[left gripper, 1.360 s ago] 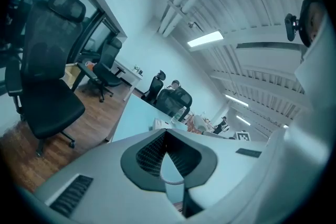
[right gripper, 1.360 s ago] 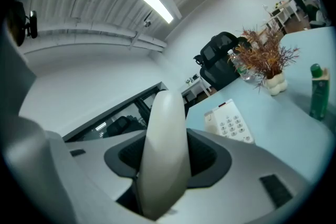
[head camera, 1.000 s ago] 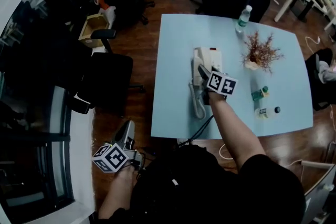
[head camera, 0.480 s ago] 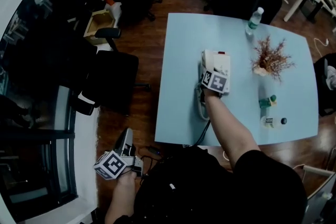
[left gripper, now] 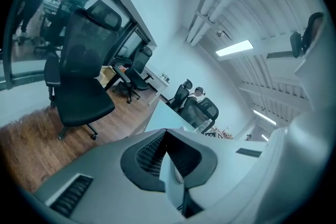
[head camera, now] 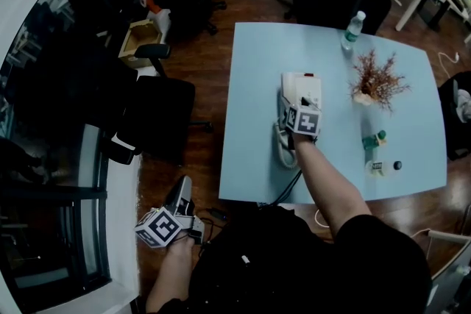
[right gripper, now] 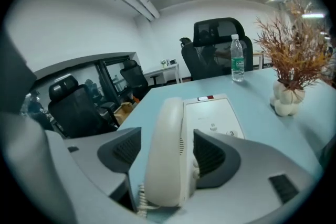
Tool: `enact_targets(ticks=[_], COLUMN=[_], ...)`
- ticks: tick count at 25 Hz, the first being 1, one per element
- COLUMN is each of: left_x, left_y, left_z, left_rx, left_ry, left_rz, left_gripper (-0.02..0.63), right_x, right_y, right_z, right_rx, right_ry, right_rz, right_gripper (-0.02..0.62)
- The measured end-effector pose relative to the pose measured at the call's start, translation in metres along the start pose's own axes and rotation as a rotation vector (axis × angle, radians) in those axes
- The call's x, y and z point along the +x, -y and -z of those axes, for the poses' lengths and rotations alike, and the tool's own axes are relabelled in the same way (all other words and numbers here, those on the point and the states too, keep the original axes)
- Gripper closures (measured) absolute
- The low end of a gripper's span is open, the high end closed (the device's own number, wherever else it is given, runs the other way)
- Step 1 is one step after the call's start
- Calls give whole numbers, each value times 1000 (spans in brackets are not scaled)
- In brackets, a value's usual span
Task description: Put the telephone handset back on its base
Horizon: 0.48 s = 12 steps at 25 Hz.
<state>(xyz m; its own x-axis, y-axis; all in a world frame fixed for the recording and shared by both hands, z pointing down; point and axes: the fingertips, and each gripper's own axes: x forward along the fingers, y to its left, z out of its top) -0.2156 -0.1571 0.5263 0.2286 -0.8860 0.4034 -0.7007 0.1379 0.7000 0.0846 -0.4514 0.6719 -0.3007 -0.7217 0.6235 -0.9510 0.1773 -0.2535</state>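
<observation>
The cream telephone base (head camera: 305, 87) lies on the pale blue table (head camera: 254, 77). In the right gripper view the cream handset (right gripper: 168, 123) lies along the left side of the base (right gripper: 215, 115). My right gripper (right gripper: 168, 155) straddles the handset; its jaws are opening and there are gaps between its pads and the handset. The coiled cord (head camera: 280, 147) loops toward the near table edge. In the head view the right gripper (head camera: 294, 105) is over the base. My left gripper (head camera: 183, 187) hangs low beside the table over the floor, with its tips (left gripper: 164, 134) together and nothing between them.
A water bottle (head camera: 352, 30) stands at the far edge. A vase of dried twigs (head camera: 374, 83) and two small bottles (head camera: 374, 138) stand right of the phone. Black office chairs (head camera: 151, 114) stand left of the table and behind it. A cardboard box (head camera: 140, 37) lies on the wooden floor.
My right gripper moved forward and left with the handset, from the base's near edge to over its left side. The left gripper stayed low by the floor.
</observation>
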Motion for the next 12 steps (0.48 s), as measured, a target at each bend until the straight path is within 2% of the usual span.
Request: enact_targets(ticks=[1,2,4,5,6,7,9,12], left_x=[0,1,2,3,3,4,4,1], left_y=[3,5,11,15,18,21,31,52], left_z=[1,2,5,8,11,14,22,37], left_rx=[9,23,51,64,80,100,150,249], left_ry=[-6,-12,-26,-35,-45,-58,-83,-120], left_rz=[8,16,37,50,62,76,109,173], left_gripper=[606,606,606,606,606,606,606,606], right_x=[-10,-23,-60,-83,-108,-134,-184,-247], right_y=[-6,-17,-44,-58,-70,-78,-87,-90], right_z=[-1,-3,-2,1,5,9,19,46], right_rx=[17,52,173,229,259,257,219,215], right_ry=[16,38,81,95,104,111,120,140], right_rz=[-52,-135,-367,-482,-569,-620,-657,-695], right_gripper=[262,325,530,592,592,592,592,594])
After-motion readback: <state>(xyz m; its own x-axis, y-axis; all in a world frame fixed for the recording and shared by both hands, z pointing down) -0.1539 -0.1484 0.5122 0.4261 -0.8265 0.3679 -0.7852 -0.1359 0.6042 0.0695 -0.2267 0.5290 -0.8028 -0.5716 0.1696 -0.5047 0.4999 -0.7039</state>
